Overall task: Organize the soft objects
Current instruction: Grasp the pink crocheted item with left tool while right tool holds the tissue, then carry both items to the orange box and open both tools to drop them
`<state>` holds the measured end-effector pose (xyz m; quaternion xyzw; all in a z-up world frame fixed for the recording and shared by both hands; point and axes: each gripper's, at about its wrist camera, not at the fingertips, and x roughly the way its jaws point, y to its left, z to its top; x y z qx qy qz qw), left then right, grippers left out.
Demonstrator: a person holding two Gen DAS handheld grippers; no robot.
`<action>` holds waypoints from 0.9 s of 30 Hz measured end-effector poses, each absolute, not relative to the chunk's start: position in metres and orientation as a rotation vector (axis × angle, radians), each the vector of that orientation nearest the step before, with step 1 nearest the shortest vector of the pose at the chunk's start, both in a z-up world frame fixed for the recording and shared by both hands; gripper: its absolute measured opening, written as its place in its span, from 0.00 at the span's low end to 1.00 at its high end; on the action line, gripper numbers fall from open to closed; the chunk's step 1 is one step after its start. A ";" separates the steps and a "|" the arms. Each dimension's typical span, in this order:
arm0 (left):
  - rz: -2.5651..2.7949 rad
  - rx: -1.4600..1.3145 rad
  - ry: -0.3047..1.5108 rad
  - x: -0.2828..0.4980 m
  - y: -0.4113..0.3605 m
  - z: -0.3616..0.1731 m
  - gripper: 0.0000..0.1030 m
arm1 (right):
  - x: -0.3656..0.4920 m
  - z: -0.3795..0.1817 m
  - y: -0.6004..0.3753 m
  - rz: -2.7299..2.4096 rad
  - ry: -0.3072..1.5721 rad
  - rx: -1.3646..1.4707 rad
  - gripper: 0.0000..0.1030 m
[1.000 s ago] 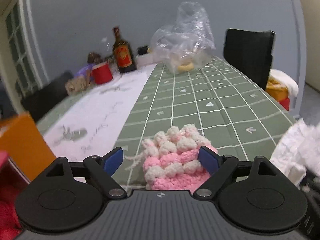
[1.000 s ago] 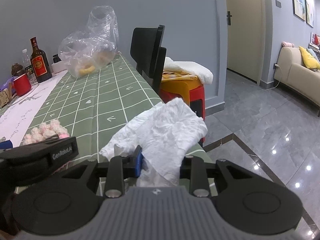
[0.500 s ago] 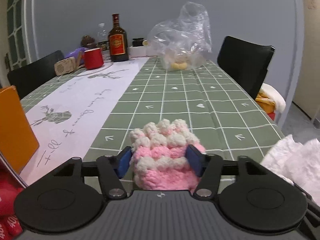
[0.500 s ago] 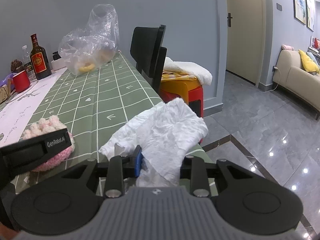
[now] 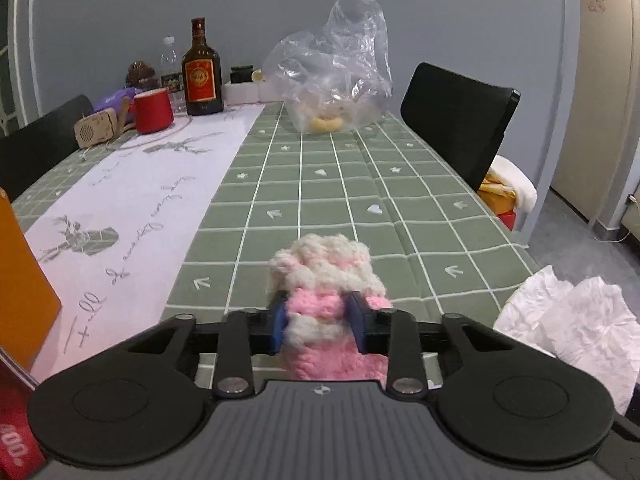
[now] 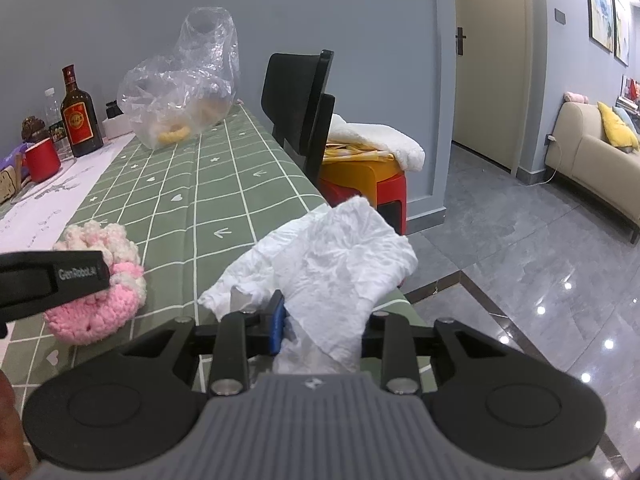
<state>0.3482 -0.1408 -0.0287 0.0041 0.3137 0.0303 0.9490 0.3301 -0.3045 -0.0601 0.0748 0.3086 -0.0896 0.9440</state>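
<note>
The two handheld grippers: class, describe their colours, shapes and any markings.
Both the left gripper and the right gripper share a ribbed grey body, two round black discs, black linkage arms with silver pivots and blue finger pads. White GenRobot.AI lettering marks the left gripper's side.

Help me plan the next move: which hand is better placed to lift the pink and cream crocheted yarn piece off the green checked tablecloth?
Left. The left claw has just closed onto the pink and cream crocheted yarn piece, pads pressing its sides. The right claw is occupied, shut on the crumpled white tissue.

Even indoor light, sharp pics, fisheye warp at edges, glare spots on floor (image 6: 540, 308).
</note>
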 end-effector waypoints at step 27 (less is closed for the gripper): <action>-0.141 -0.141 0.590 0.299 -0.134 0.053 0.23 | 0.319 -0.048 -0.330 -0.093 0.591 0.359 0.20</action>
